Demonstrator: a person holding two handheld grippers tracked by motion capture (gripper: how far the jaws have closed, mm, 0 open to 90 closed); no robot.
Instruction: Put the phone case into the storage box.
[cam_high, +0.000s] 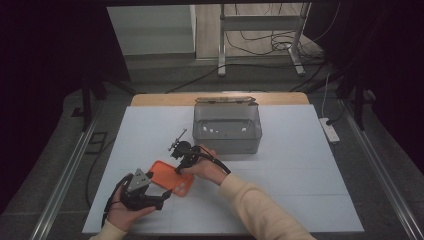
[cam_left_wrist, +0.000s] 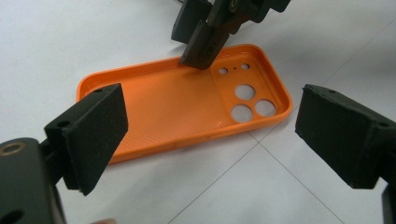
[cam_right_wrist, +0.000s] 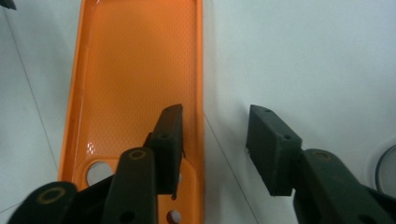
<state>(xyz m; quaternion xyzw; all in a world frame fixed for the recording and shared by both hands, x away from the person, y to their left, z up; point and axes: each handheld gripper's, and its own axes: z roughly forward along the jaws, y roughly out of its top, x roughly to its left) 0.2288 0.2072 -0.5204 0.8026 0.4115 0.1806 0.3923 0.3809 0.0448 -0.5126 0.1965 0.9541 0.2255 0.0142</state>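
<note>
Orange phone case laid open side up on white table, right gripper straddling its long rim, one jaw inside, one outside, pads not yet pressed, left gripper held wide open just beside it, grey bin located behind.

Orange phone case, flat, hollow-side up
</note>
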